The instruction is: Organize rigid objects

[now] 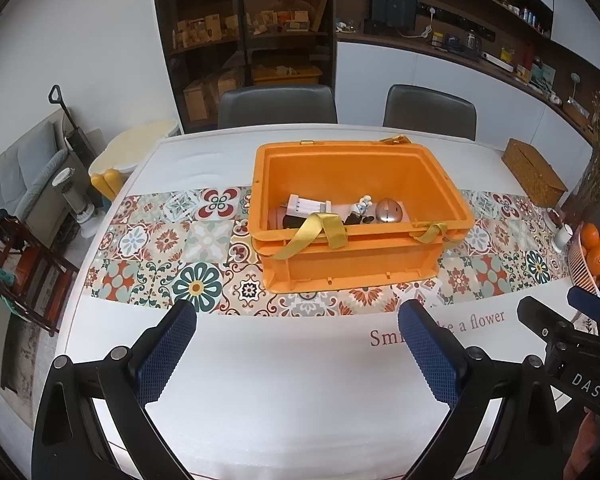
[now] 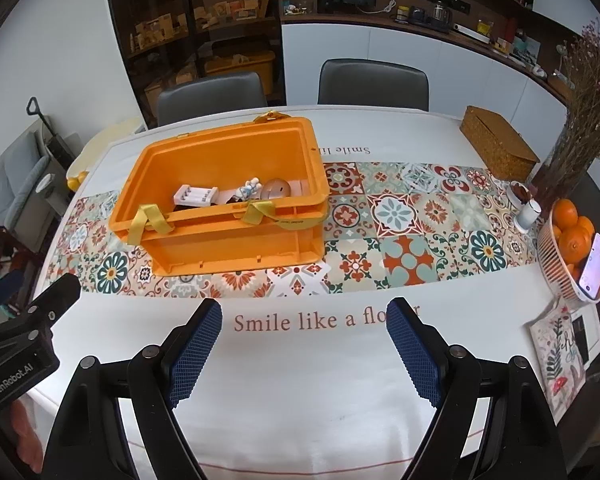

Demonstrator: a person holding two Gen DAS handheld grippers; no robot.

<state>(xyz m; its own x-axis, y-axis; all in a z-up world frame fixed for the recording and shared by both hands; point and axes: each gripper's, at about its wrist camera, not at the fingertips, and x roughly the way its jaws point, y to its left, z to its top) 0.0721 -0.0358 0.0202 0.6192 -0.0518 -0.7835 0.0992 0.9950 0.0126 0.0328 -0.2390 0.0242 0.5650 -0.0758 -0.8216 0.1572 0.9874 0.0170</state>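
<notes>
While both tools hover low over the bare white part of the tablecloth (image 2: 300, 380), the left gripper (image 1: 298, 344) and the right gripper (image 2: 304, 344) each stand with jaws spread wide and nothing between them. The orange crate (image 1: 352, 272) sits ahead on the patterned runner, its long axis running across the view, almost straight in front of the left gripper and off to the front-left of the right one, so the left looks better placed to reach in. Inside lie a white battery holder (image 1: 306, 204), a small blue-and-white figurine (image 1: 362, 204) and a round metallic object (image 1: 388, 211), all near the front wall.
</notes>
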